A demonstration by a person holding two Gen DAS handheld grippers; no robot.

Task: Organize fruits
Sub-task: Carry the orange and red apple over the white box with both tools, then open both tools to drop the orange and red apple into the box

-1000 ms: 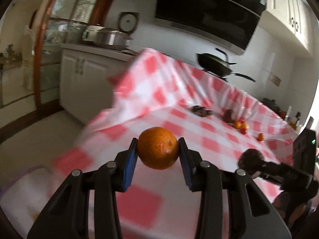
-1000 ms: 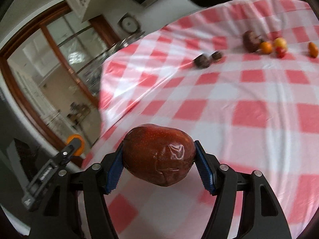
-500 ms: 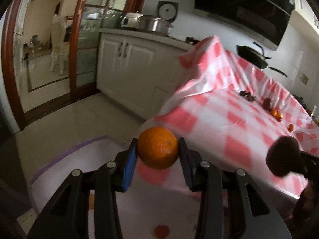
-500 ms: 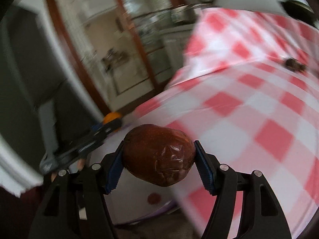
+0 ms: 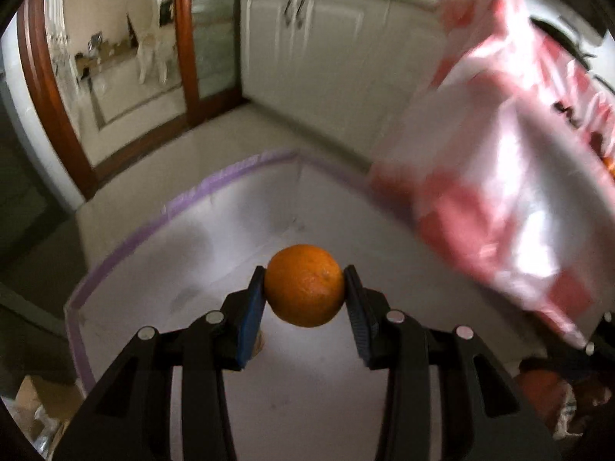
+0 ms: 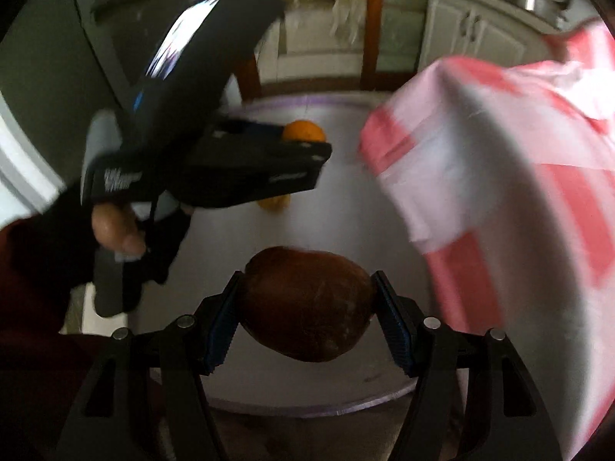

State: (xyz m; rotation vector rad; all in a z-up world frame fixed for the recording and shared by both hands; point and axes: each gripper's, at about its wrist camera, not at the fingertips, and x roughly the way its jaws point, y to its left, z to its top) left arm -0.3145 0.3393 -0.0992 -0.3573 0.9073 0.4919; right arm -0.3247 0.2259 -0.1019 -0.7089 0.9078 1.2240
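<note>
An orange [image 5: 304,285] sits clamped between the blue pads of the left tongs [image 5: 305,299], which tilt steeply downward over a pale board edged in purple tape [image 5: 180,207] lying low beside the tabletop. A dark reddish-brown fruit [image 6: 309,303], wider than the orange, is gripped crosswise in the right tongs [image 6: 307,317], which also point down at the same board [image 6: 346,207]. In the right wrist view the left tongs [image 6: 303,142] show ahead and to the left of the right pair, seen side-on with the orange [image 6: 303,131] at their tip and a hand [image 6: 115,232] curled around the handle below a dark sleeve [image 6: 30,269]. White lettering on that tool's body is too blurred to read. Another small orange fruit [image 6: 273,203] lies on the board just beneath the left tongs. To the right of both tongs hangs the corner of a red-and-white checked cloth [image 5: 499,176] draped over the tabletop, blurred. Beyond the board are white cabinets [image 5: 307,46] and a wooden door frame [image 5: 50,100].
</note>
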